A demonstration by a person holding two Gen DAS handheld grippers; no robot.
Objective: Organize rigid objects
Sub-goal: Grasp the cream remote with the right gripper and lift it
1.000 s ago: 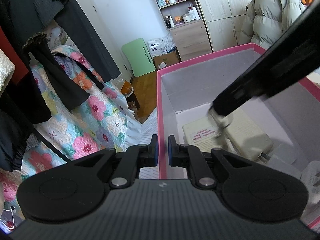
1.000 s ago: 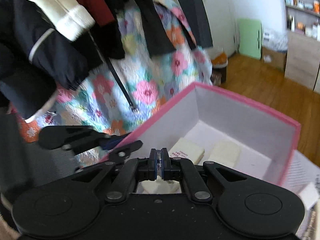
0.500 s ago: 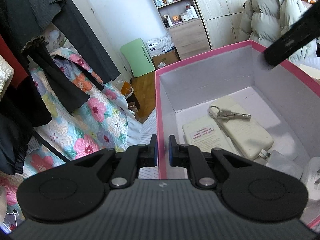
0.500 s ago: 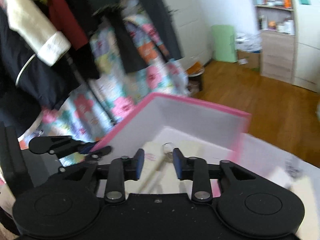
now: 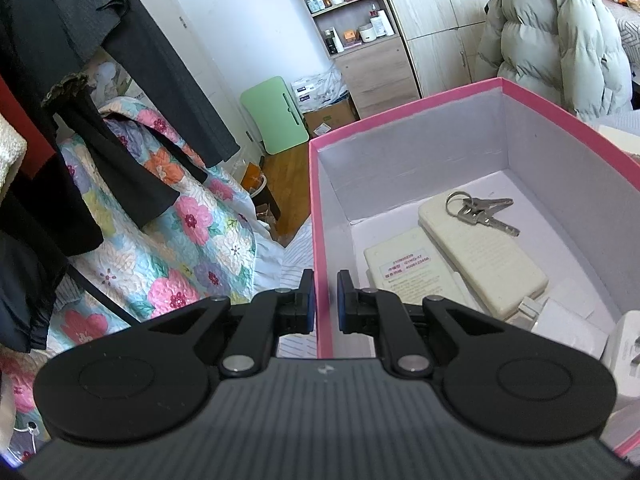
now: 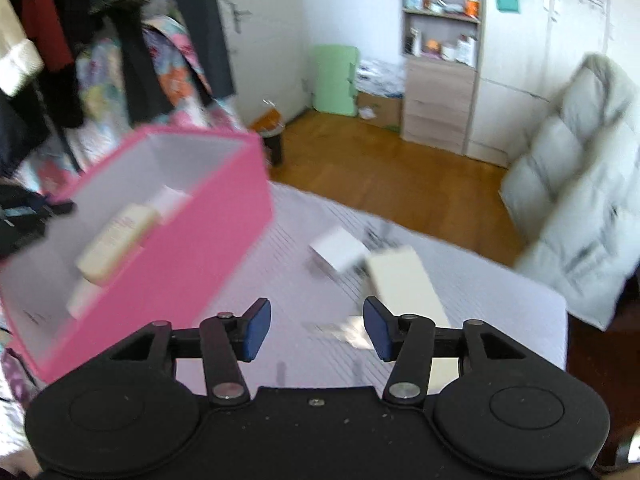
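Pink cardboard box [image 5: 404, 118]: the left gripper [image 5: 323, 299] clamps its side wall, apparently to steady it for loading. A bunch of keys [image 5: 478, 209] lies inside on a cream adapter [image 5: 482, 258]. Only the blurred right view shows the right gripper [image 6: 316, 328] spread empty above a white block [image 6: 338, 249] and cream slab [image 6: 404, 280] on the bedsheet [image 6: 500, 292].

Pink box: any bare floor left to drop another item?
Free: back strip of the pink box floor, between far wall and keys. Crowded: near end, with two cream blocks and white adapters. Left gripper grips the left wall.
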